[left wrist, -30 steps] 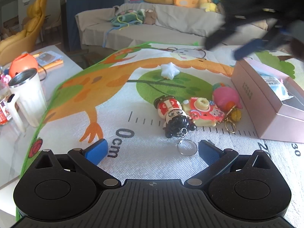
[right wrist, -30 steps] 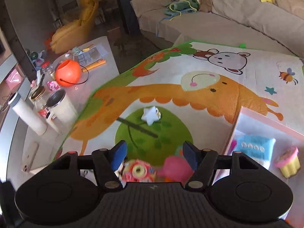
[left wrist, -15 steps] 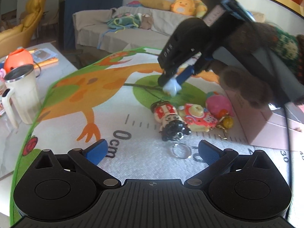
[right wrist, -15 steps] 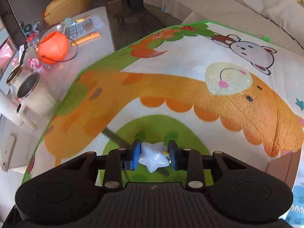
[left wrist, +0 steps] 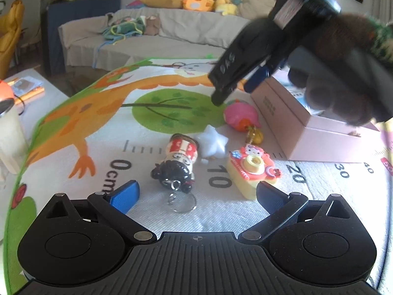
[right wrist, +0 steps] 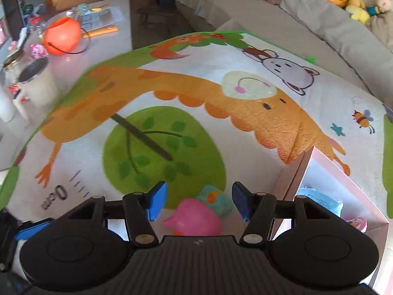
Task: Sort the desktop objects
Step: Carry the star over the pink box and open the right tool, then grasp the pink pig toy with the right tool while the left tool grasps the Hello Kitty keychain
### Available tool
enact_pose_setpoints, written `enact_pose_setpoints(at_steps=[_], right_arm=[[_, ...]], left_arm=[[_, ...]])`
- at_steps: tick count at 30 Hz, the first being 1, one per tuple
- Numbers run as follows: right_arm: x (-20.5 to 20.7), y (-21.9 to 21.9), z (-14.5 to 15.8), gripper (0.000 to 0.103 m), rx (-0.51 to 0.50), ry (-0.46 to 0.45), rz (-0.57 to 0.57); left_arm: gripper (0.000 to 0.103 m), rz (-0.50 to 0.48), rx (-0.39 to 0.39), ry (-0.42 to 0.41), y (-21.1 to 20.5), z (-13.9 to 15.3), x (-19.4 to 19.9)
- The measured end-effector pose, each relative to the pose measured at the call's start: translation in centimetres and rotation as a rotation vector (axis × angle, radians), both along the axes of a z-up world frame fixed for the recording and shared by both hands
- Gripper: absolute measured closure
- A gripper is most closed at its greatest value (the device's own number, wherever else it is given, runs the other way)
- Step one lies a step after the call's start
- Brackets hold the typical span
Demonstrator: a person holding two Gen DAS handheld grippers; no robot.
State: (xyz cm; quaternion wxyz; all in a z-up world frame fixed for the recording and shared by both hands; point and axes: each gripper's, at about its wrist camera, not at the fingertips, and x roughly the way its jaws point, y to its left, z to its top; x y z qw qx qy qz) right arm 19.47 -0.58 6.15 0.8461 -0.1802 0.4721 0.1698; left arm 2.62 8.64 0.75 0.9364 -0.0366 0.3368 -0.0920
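In the left wrist view a white star (left wrist: 213, 142) lies on the play mat beside a doll keychain (left wrist: 180, 162), a Hello Kitty toy camera (left wrist: 251, 169) and a pink toy (left wrist: 242, 115). My left gripper (left wrist: 196, 194) is open and empty, just in front of the doll's key ring. My right gripper (left wrist: 235, 91) hangs above the pink toy, near the pink box (left wrist: 289, 123). In the right wrist view my right gripper (right wrist: 199, 201) is open and empty, with the pink toy (right wrist: 196, 221) below it.
The pink box (right wrist: 326, 172) holds a blue packet (right wrist: 316, 202) and small items. A white mug (right wrist: 36, 83), an orange pumpkin bucket (right wrist: 61, 35) and clutter stand on the table left of the mat. A sofa with plush toys lies beyond.
My right gripper held the white star half a second ago; it has opened and the star now lies among the toys near the doll. The right gripper has moved toward the box.
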Motion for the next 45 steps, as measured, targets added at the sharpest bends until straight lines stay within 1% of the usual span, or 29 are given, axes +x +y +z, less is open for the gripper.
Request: enact_pose_setpoints(at_steps=[1, 2, 3, 4, 5, 6, 8, 10, 12, 16, 18, 19, 21, 22, 24, 26, 28, 29, 31, 34, 36, 37, 38, 39, 42, 45], right_arm=[[0.6, -0.1, -0.7, 0.046, -0.002, 0.010, -0.022], [1.0, -0.2, -1.3, 0.051, 0.007, 0.043, -0.034], [0.9, -0.3, -1.6, 0.051, 0.009, 0.058, -0.041], [0.0, -0.1, -1.7, 0.056, -0.004, 0.032, -0.031], [-1.0, 0.0, -1.7, 0.057, -0.005, 0.034, 0.007], [-2.3, 0.2, -1.5, 0.062, 0.008, 0.038, 0.046], [-5.1, 0.3, -1.3, 0.065, 0.020, 0.049, 0.116], [-8.1, 0.0, -1.2, 0.065, 0.018, 0.039, 0.163], [-10.7, -0.8, -1.0, 0.065, 0.035, 0.042, 0.184], [-15.0, -4.1, -0.5, 0.065, 0.099, 0.083, 0.180], [-16.8, -6.2, -0.4, 0.062, 0.121, 0.079, 0.157], [-17.5, -7.4, -0.3, 0.057, 0.129, 0.079, 0.134], [-18.6, -9.8, -0.1, 0.052, 0.144, 0.068, 0.071], [-19.2, -11.2, 0.2, 0.047, 0.164, 0.057, 0.042], [-19.9, -13.9, 1.0, 0.043, 0.215, 0.024, -0.019], [-20.1, -16.9, 1.8, 0.041, 0.257, -0.020, -0.101], [-19.9, -19.4, 2.3, 0.041, 0.266, -0.080, -0.196], [-19.5, -21.0, 2.5, 0.040, 0.279, -0.115, -0.251], [-18.5, -23.9, 2.8, 0.039, 0.346, -0.159, -0.358], [-15.5, -26.8, 2.0, 0.040, 0.419, -0.178, -0.463], [-13.1, -27.1, 0.7, 0.048, 0.444, -0.152, -0.490], [-12.1, -27.0, 0.1, 0.054, 0.447, -0.133, -0.496], [-11.3, -26.9, -0.5, 0.058, 0.453, -0.113, -0.497], [-10.6, -26.4, -0.8, 0.057, 0.443, -0.109, -0.498], [-9.3, -24.5, -1.2, 0.057, 0.356, -0.147, -0.465], [-7.9, -22.6, -1.1, 0.057, 0.347, -0.130, -0.406]], left_arm=[[0.000, 0.003, -0.010, 0.012, 0.3, 0.1, -0.2], [0.000, -0.007, -0.022, 0.025, 0.7, 0.2, -0.5], [0.000, -0.018, -0.029, 0.035, 0.9, 0.2, -0.9], [0.000, -0.030, -0.028, 0.039, 1.2, 0.4, -1.4], [0.000, -0.038, -0.021, 0.040, 1.4, 0.5, -1.9], [0.000, -0.042, -0.011, 0.045, 1.6, 0.6, -2.3], [0.000, -0.053, 0.007, 0.056, 1.4, 0.7, -3.0], [0.000, -0.074, 0.014, 0.065, 1.0, 0.8, -3.7], [0.000, -0.107, 0.014, 0.073, 0.2, 0.9, -4.3], [0.000, -0.181, 0.014, 0.097, -2.0, 1.0, -5.1], [0.000, -0.208, 0.026, 0.102, -3.4, 1.0, -5.2], [0.000, -0.217, 0.032, 0.106, -4.0, 0.9, -5.2], [0.000, -0.240, 0.026, 0.122, -5.2, 0.9, -5.1], [0.000, -0.252, 0.021, 0.130, -5.8, 0.9, -5.1], [0.000, -0.287, 0.008, 0.141, -7.0, 1.1, -5.2], [0.000, -0.308, 0.012, 0.142, -8.1, 1.2, -5.4], [0.000, -0.306, 0.036, 0.129, -8.8, 1.6, -5.6], [0.000, -0.299, 0.045, 0.120, -9.0, 1.8, -5.6], [0.000, -0.274, 0.052, 0.109, -8.9, 2.1, -5.4], [0.000, -0.219, 0.070, 0.097, -8.7, 2.4, -4.8], [0.000, -0.186, 0.092, 0.083, -8.4, 2.8, -4.6], [0.000, -0.177, 0.103, 0.072, -8.2, 2.9, -4.6], [0.000, -0.171, 0.112, 0.061, -7.9, 3.0, -4.7], [0.000, -0.166, 0.120, 0.050, -7.6, 3.1, -4.9], [0.000, -0.160, 0.126, 0.035, -6.7, 3.3, -5.0], [0.000, -0.181, 0.118, 0.036, -6.2, 3.3, -5.0]])
